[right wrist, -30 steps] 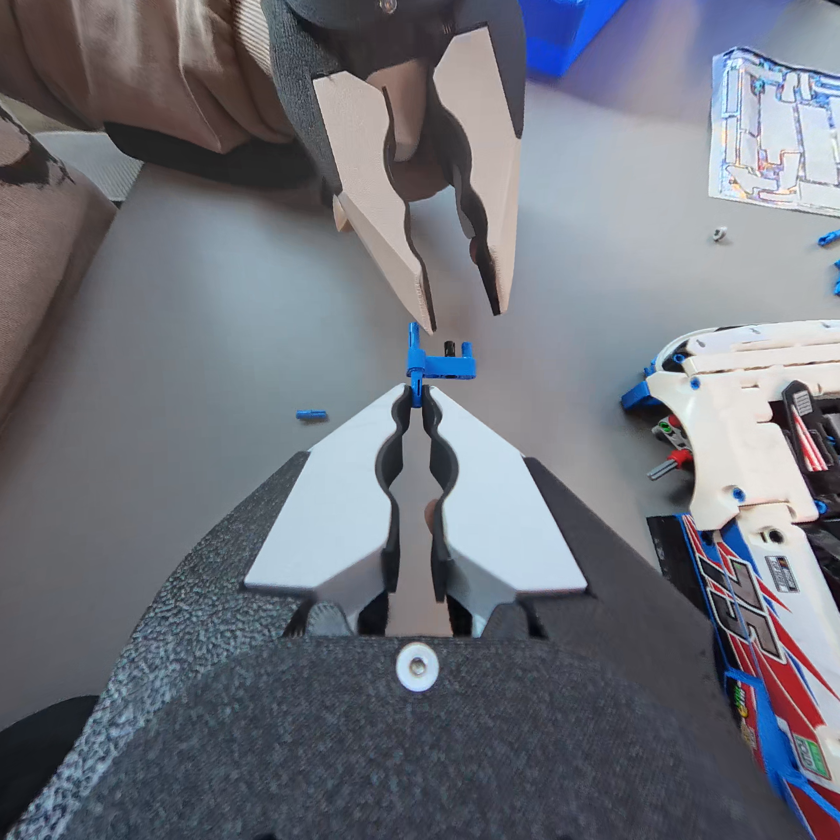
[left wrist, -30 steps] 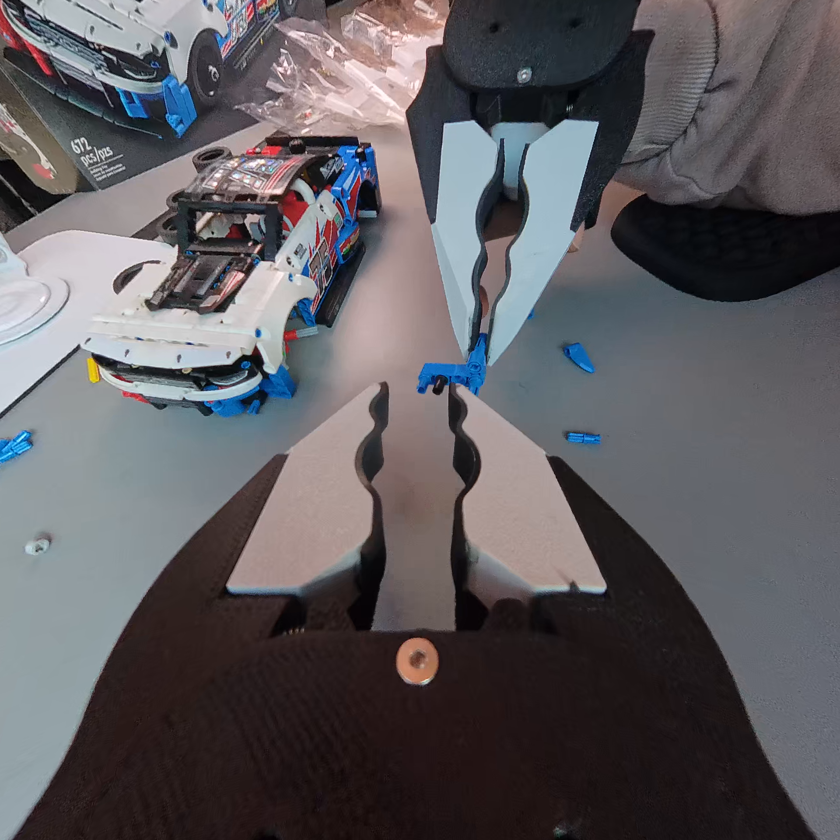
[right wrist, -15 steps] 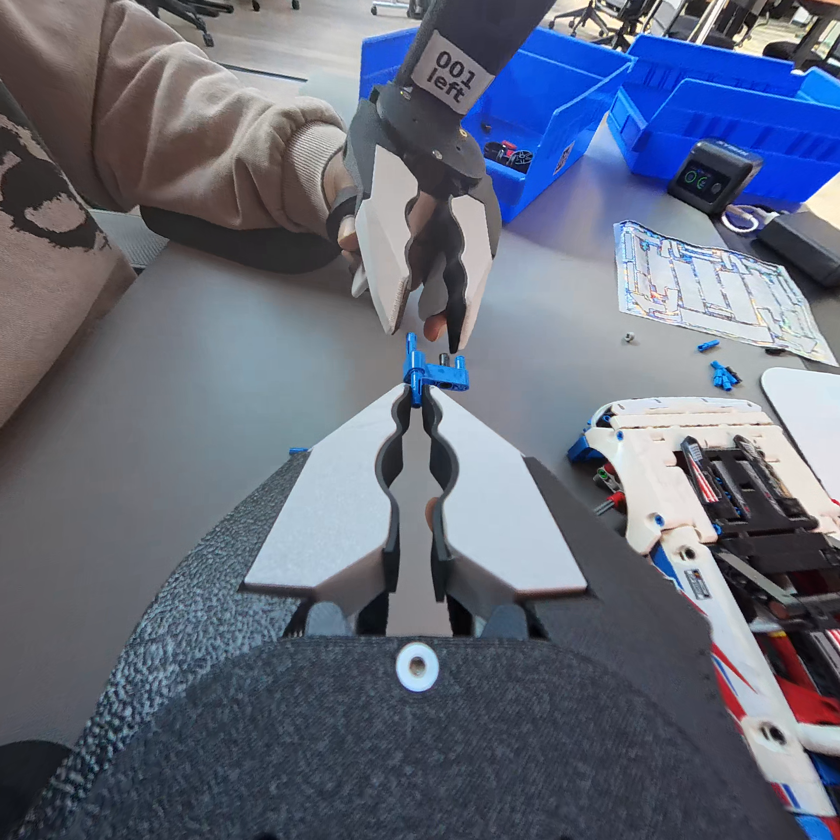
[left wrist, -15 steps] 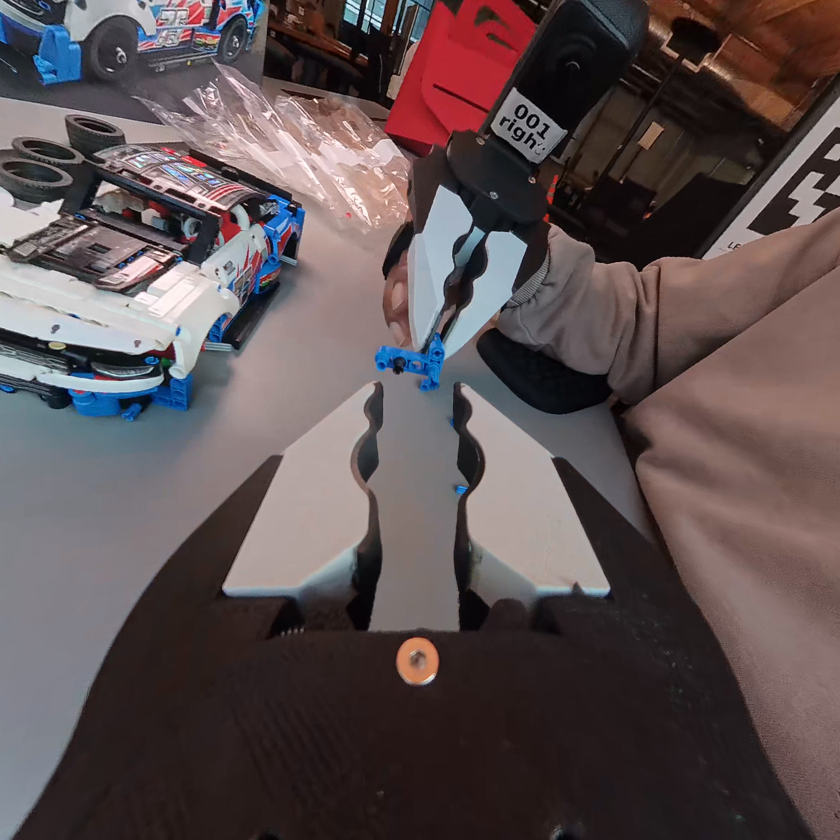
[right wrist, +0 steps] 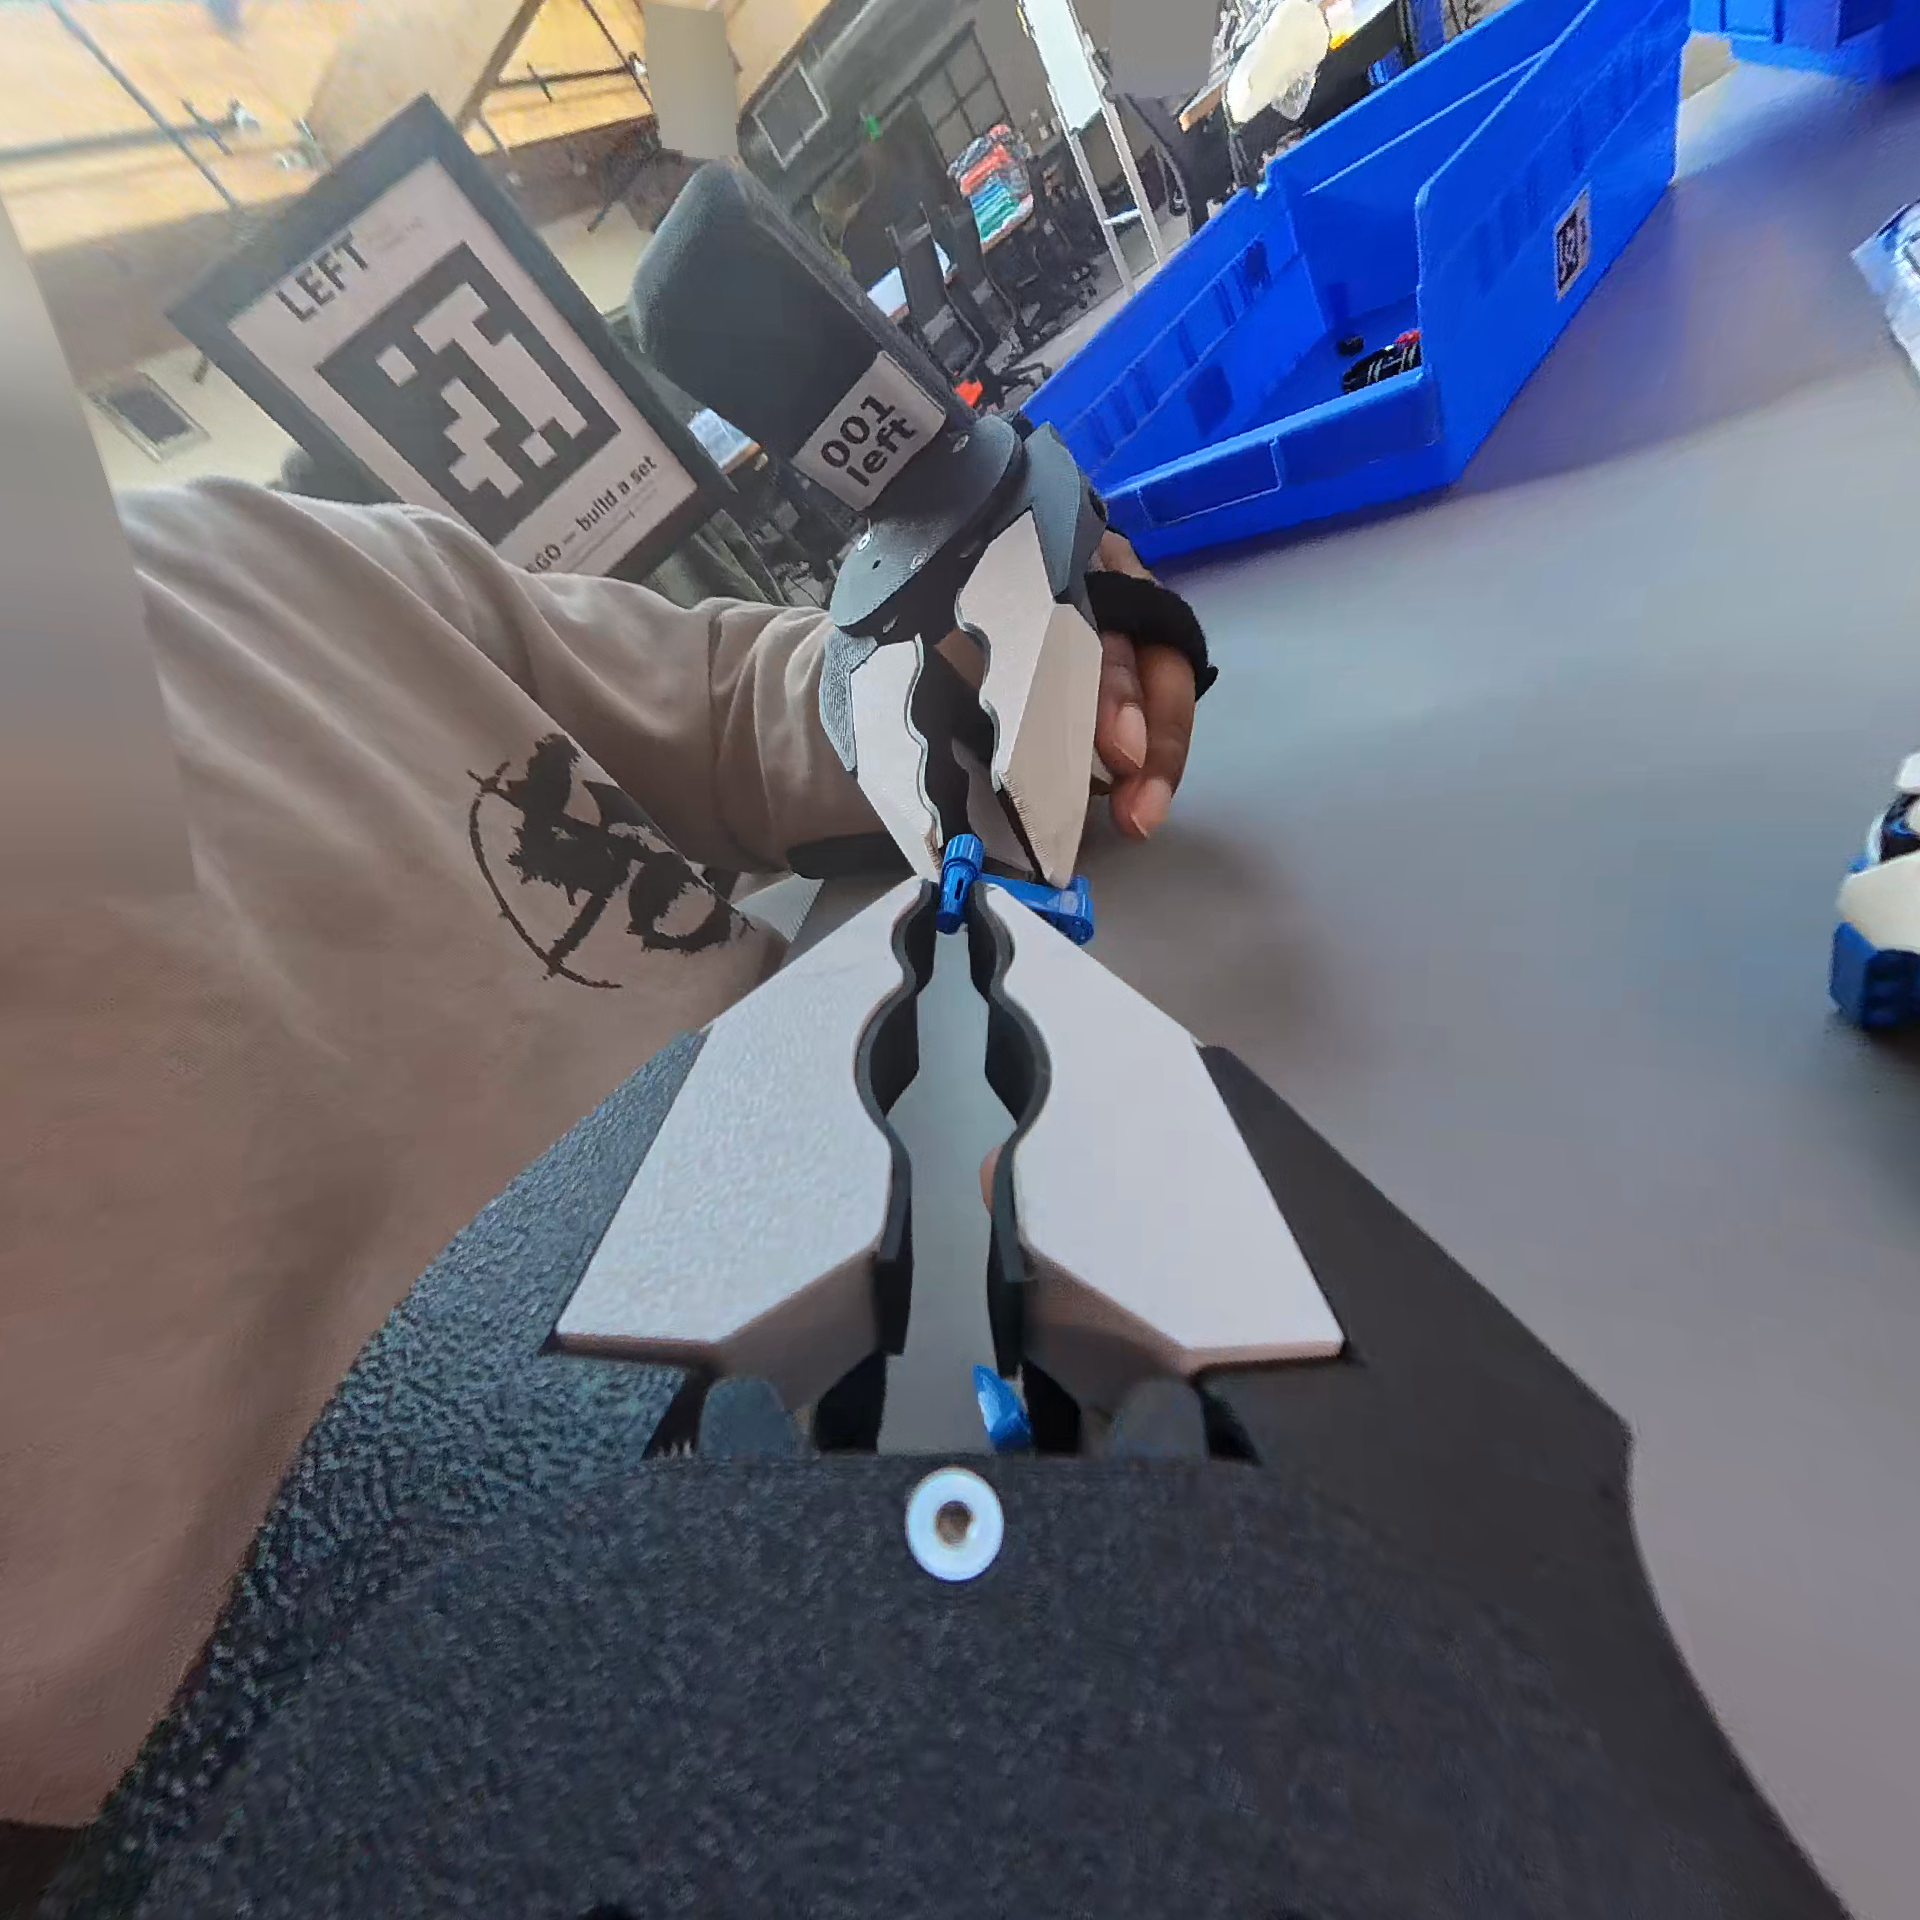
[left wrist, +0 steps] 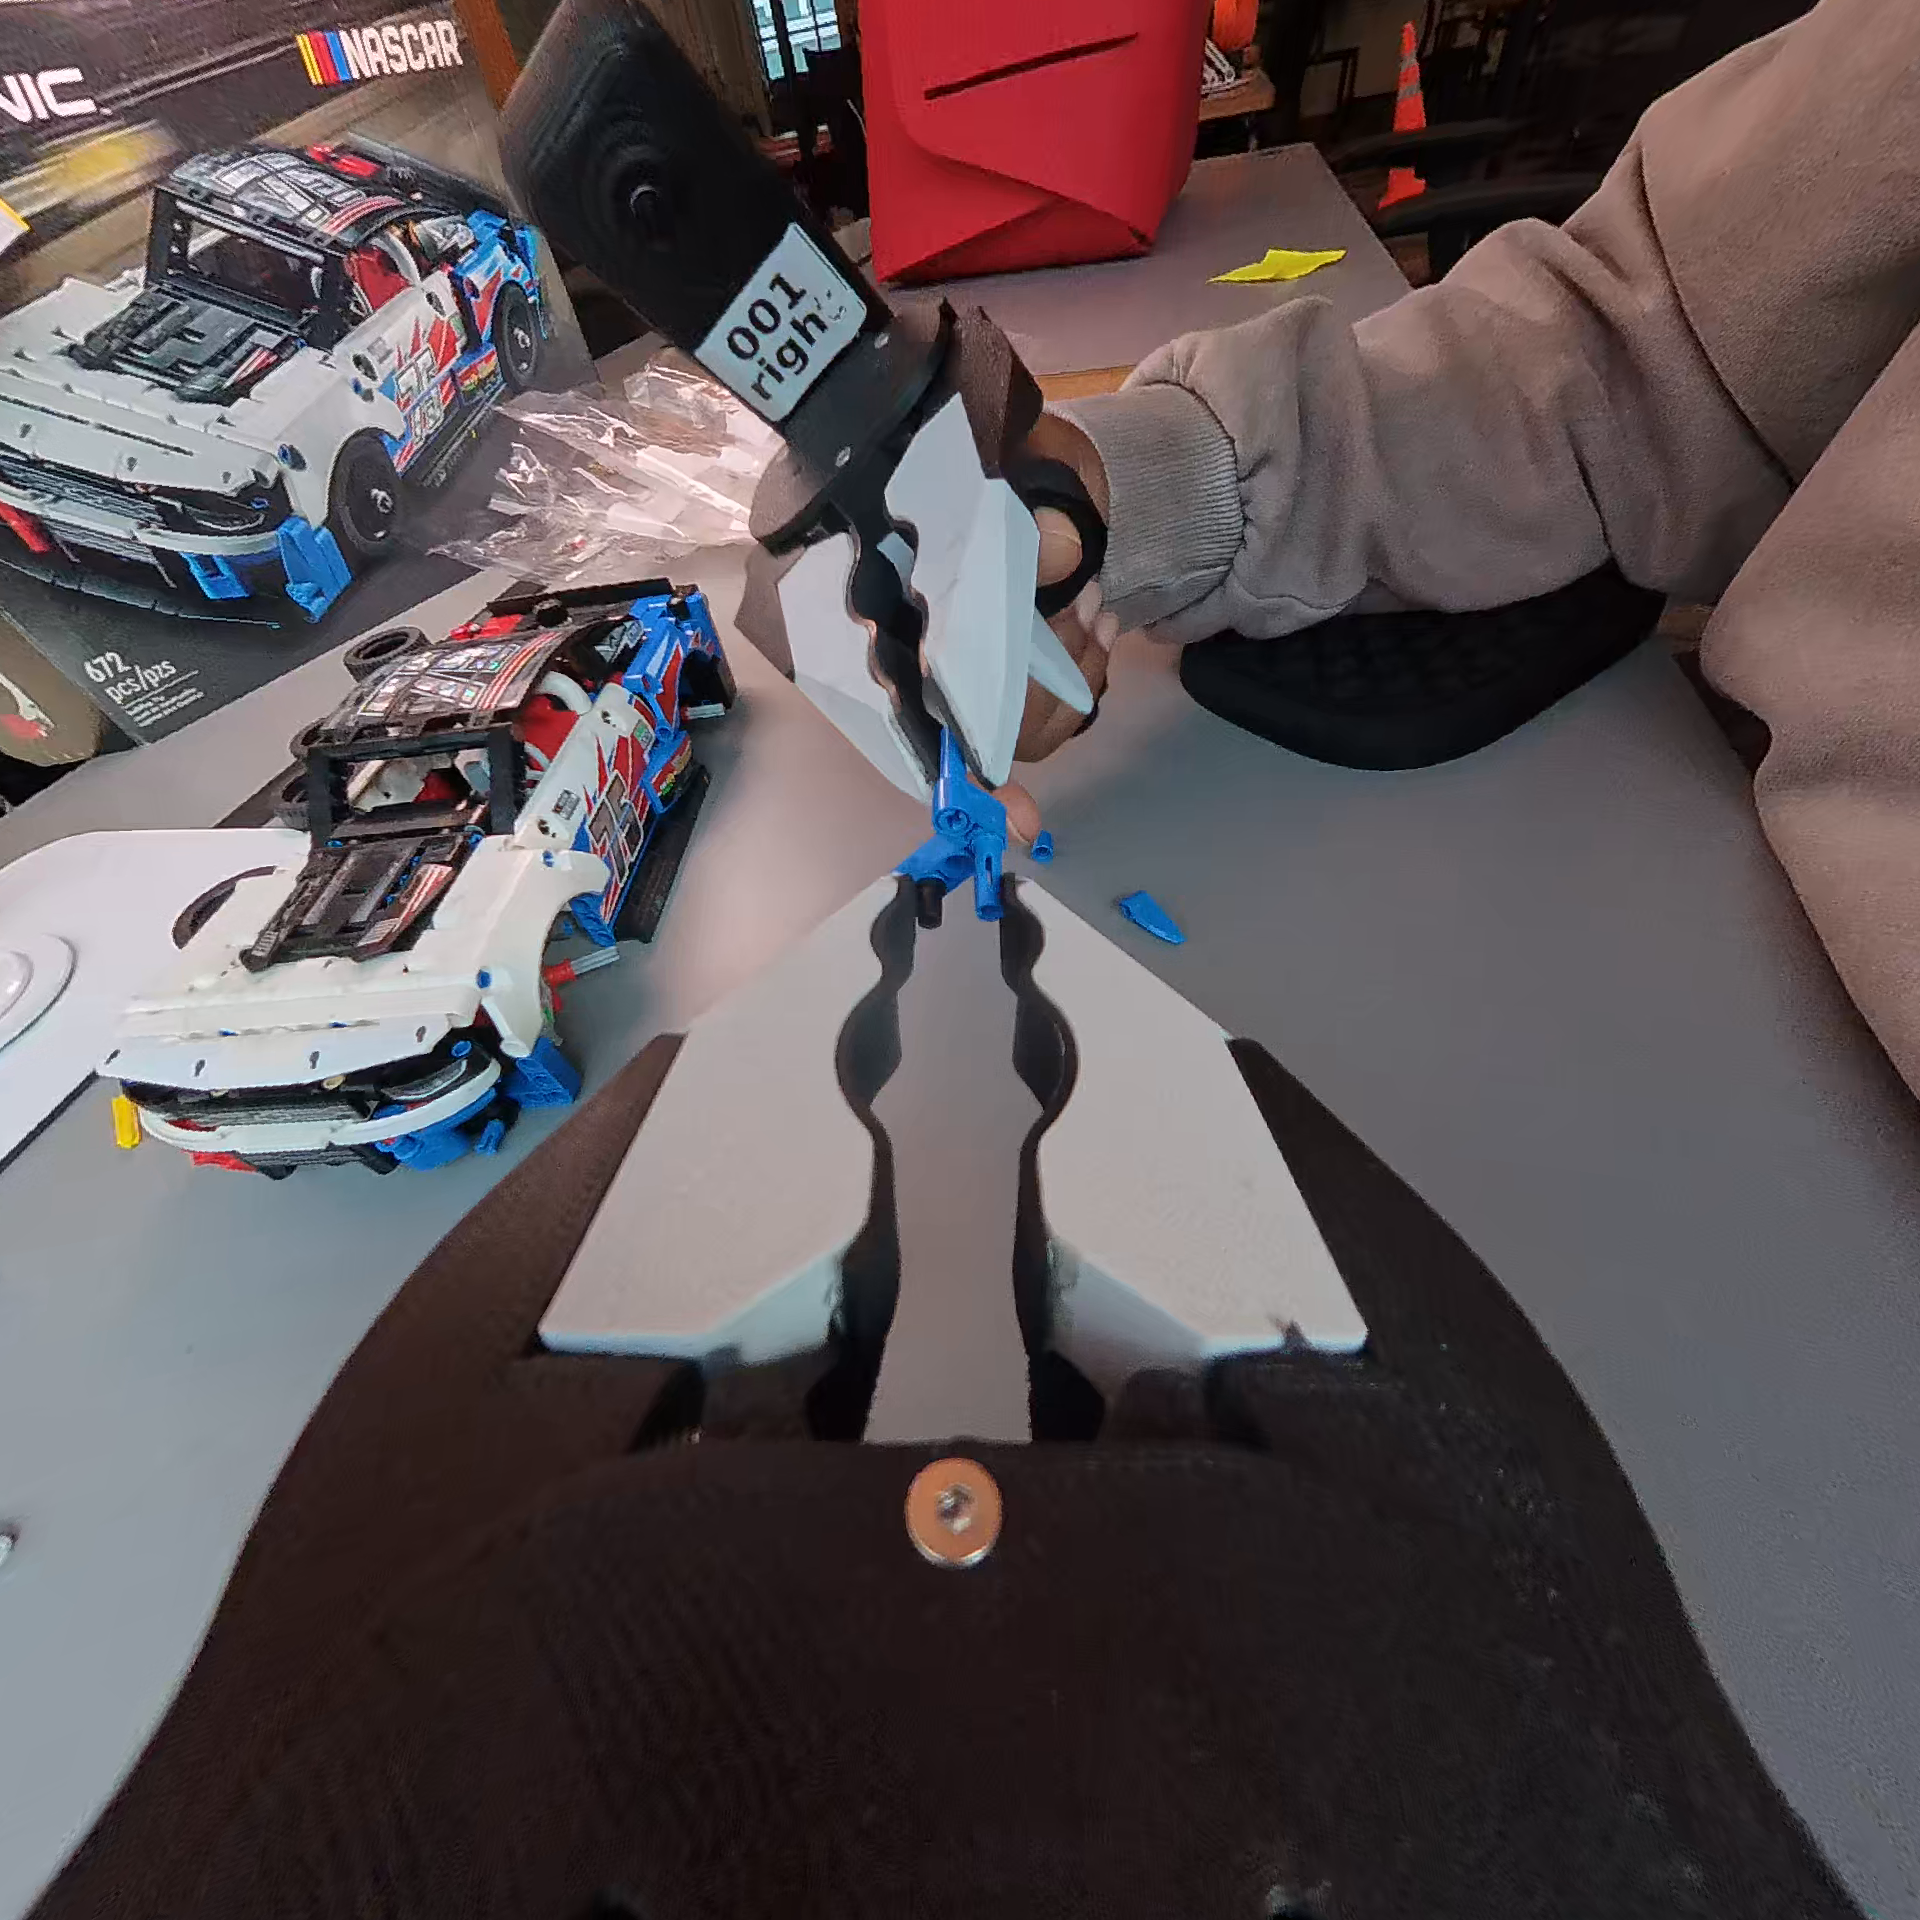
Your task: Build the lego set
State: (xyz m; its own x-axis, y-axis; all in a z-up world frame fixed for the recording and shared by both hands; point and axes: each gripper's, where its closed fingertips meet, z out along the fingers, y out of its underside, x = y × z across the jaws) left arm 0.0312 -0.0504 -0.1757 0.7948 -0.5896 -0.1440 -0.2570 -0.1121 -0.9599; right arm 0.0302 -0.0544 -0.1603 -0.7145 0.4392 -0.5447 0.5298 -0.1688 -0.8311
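Observation:
A small blue Lego connector piece with a black pin is pinched at the tips of my right gripper, which is shut on it above the grey table. It also shows in the right wrist view. My left gripper is open, and the piece's lower pins hang between its fingertips. In the right wrist view the left gripper comes from above and its tips flank the piece. The partly built white, blue and red Lego car stands to the left on the table.
The set's box and clear plastic bags lie behind the car, with loose tyres. Small blue parts lie on the table. A black wrist rest and blue bins are near.
Both grippers have tilted and closed in on each other. The right gripper has turned the blue piece, and its pins now sit between the left fingertips.

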